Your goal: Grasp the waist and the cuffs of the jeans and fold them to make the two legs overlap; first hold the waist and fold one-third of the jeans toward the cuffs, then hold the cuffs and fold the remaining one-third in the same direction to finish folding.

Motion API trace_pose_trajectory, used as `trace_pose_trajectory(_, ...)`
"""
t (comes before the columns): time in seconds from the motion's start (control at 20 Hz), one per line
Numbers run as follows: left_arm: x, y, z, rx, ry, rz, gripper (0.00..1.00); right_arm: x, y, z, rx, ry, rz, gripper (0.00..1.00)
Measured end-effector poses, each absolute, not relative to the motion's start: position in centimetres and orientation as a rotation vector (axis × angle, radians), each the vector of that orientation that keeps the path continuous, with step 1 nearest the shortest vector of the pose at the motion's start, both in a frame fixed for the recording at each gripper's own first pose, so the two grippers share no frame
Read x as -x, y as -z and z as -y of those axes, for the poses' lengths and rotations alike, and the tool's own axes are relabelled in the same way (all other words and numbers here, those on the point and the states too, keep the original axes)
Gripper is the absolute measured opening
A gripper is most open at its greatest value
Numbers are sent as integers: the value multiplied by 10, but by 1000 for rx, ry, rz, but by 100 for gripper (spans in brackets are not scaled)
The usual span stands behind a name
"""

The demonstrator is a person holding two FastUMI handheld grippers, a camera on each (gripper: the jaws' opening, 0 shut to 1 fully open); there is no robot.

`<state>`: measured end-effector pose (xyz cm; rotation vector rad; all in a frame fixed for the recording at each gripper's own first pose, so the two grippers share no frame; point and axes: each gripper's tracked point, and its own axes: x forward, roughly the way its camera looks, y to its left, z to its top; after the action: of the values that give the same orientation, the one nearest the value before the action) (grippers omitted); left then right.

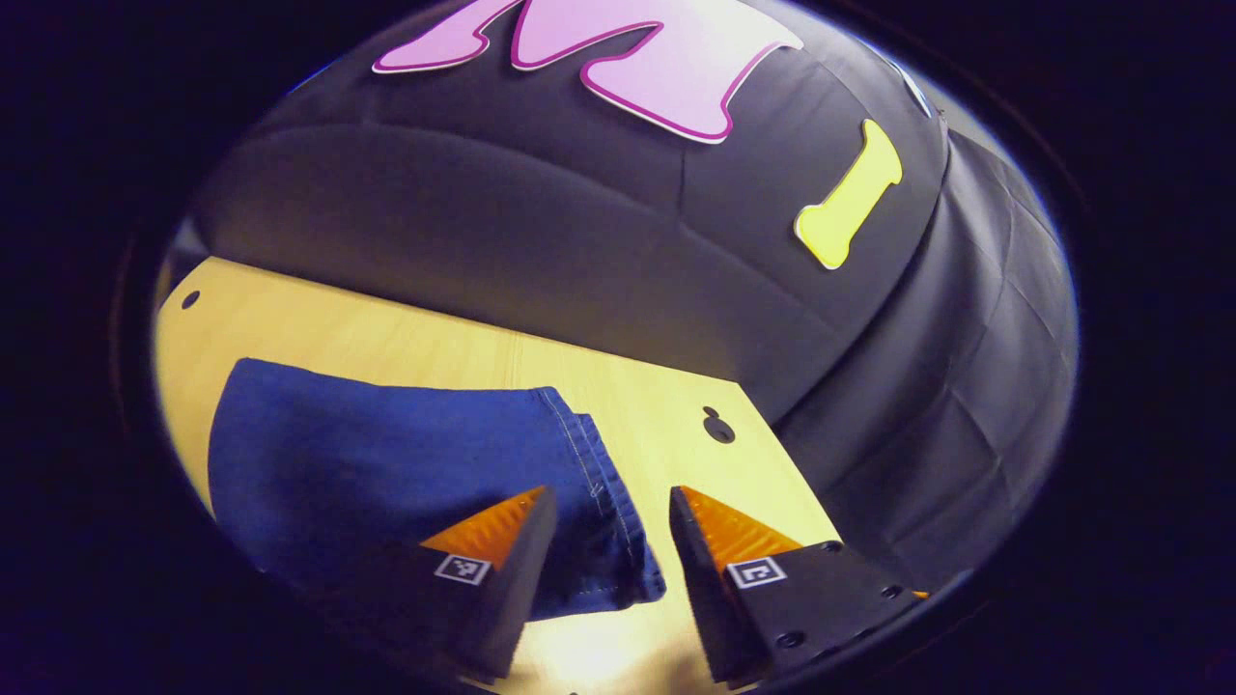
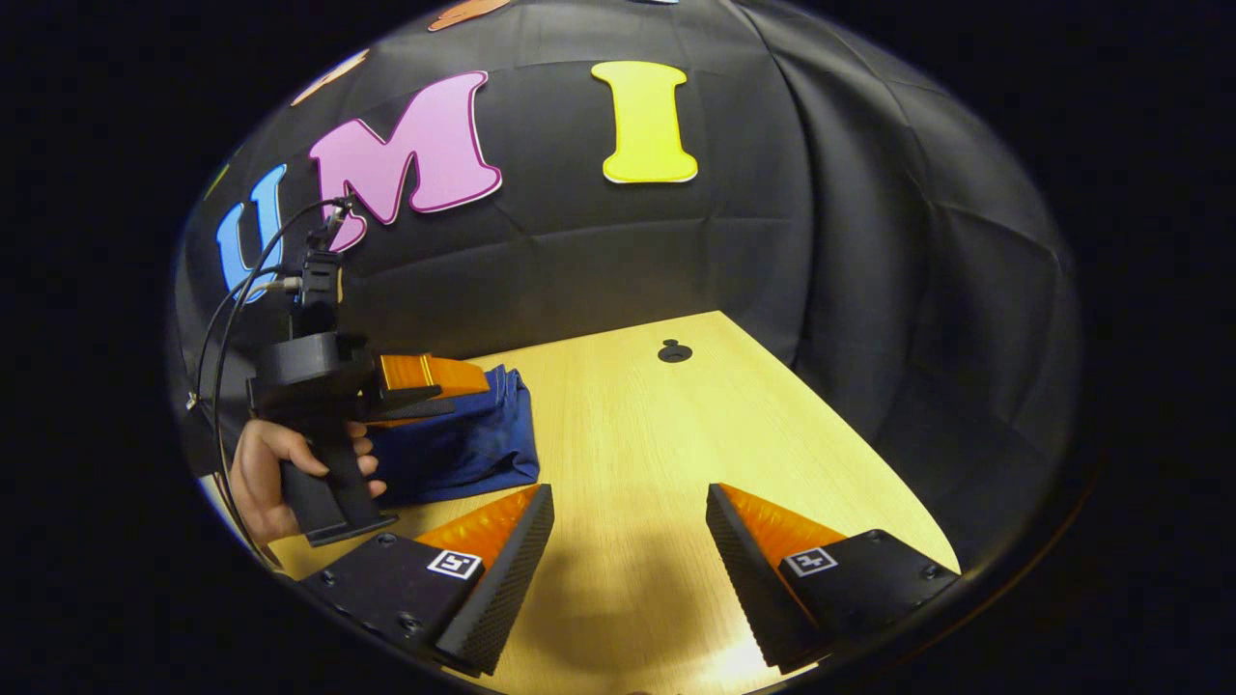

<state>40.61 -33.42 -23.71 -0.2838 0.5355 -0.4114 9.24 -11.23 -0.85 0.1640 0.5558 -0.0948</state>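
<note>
The blue jeans point(image 1: 386, 473) lie folded into a compact stack on the wooden table point(image 1: 406, 338), a stitched edge facing right. My left gripper point(image 1: 608, 512) hovers open just over that edge, one finger above the denim and the other over bare wood. In the right gripper view the jeans point(image 2: 463, 439) sit at the table's left. The left gripper point(image 2: 425, 381), held by a hand point(image 2: 266, 473), floats above them. My right gripper point(image 2: 628, 526) stands open over bare wood to the right of the jeans, nothing between its fingers.
The table point(image 2: 657, 454) has a round cable hole point(image 2: 674, 351) near its far edge and another hole point(image 1: 718, 425) by the jeans. Black cloth walls close in behind and to the right. Cables point(image 2: 241, 290) rise from the left gripper.
</note>
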Motion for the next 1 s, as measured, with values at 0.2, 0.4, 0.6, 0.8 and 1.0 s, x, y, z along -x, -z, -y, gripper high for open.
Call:
trace_pose_trajectory(0.2, -369, 194, 307, 200, 427, -413, 97, -82, -14, 85, -180, 76, -527, 97)
trace_pose_trajectory(0.4, -301, 109, 222, 112, 356, -224, 97, -70, -66, 41, -175, 20, -459, 97)
trace_pose_trajectory(0.6, -213, 38, 134, 20, 254, -96, 96, -52, -143, -5, -144, -45, -347, 97)
trace_pose_trajectory(0.8, -145, -10, 62, 21, 160, -36, 96, -27, -236, -29, -88, -66, -179, 96)
trace_pose_trajectory(1.0, -95, -41, 18, 109, 93, 39, 96, 6, -294, -43, -71, -48, -43, 96)
